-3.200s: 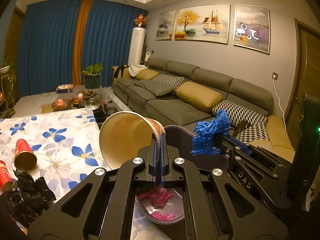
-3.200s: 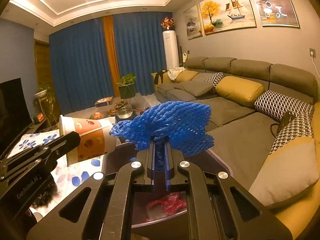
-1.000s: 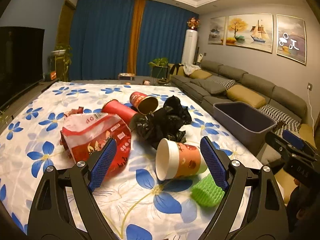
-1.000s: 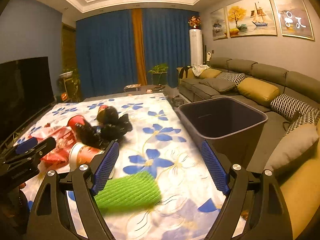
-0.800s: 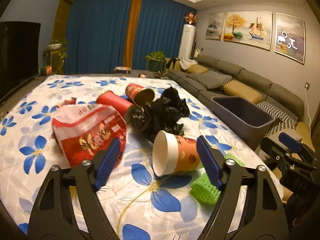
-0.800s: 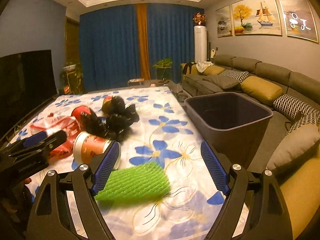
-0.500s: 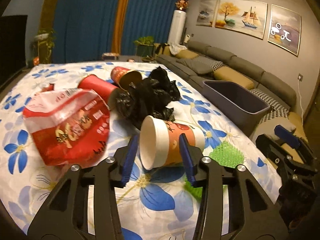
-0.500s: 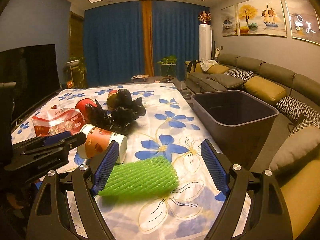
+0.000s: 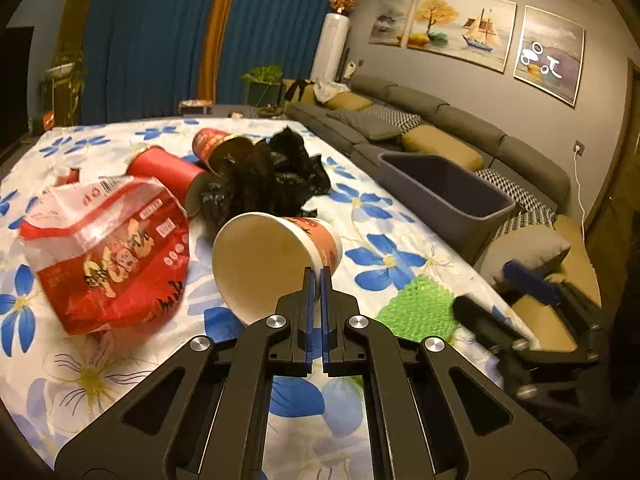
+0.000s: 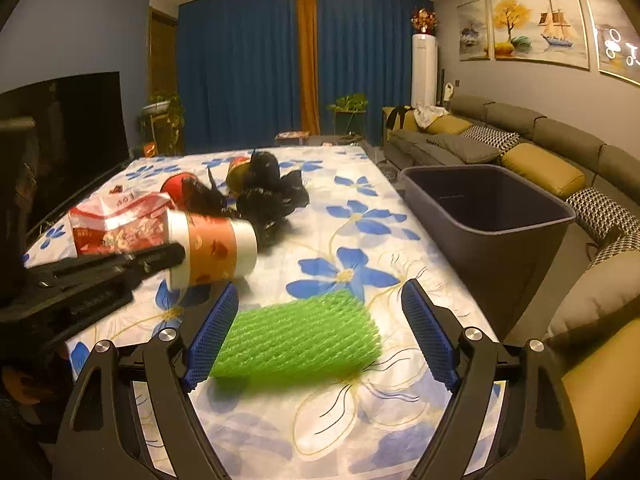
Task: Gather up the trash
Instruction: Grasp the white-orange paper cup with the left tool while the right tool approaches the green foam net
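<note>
A paper cup with a red print lies on its side on the flowered tablecloth. The jaws of my left gripper are closing tight on its rim, and the cup wall is pinched between the pads. The right wrist view shows the same cup at the tip of the left gripper. My right gripper stands open and low over the table. A green foam net lies between its fingers, untouched by the pads. The green net sits just right of the cup. The grey bin stands beside the table on the right.
Behind the cup lie a crumpled black bag, two red cups on their sides and a red snack bag. The bin stands between the table and the sofa. A TV is on the left.
My left gripper's jaws went from wide open around the cup to shut on its rim. Both grippers sank closer to the table, and the green net now lies between the right fingers.
</note>
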Tool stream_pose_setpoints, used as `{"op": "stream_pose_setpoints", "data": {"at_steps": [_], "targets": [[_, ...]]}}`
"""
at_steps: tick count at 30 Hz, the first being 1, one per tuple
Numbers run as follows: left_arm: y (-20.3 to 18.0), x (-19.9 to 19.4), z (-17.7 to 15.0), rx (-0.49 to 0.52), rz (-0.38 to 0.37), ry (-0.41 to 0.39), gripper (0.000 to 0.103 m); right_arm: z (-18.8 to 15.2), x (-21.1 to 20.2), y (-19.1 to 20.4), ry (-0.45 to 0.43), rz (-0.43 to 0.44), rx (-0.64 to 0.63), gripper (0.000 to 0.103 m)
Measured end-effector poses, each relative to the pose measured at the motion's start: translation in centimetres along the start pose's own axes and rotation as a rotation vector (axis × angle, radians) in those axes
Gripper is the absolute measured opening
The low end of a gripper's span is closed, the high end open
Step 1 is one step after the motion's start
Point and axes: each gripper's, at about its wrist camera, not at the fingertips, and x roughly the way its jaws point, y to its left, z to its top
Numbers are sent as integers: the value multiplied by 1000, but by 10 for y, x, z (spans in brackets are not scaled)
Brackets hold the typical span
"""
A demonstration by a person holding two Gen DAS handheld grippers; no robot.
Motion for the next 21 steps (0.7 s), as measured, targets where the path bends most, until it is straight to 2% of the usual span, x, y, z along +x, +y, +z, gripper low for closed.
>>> {"op": "stream_pose_setpoints", "data": {"at_steps": [10,13,21], "targets": [[-11,-48,15,47,64,-144,2,-10,28,4,124,24,-17,81],[-12,-54,16,53,77,-165,2,-13,34,7,147,24,-24,81],[-8,-61,18,45,97,-180,2,-17,50,10,242,18,-44,69]]}}
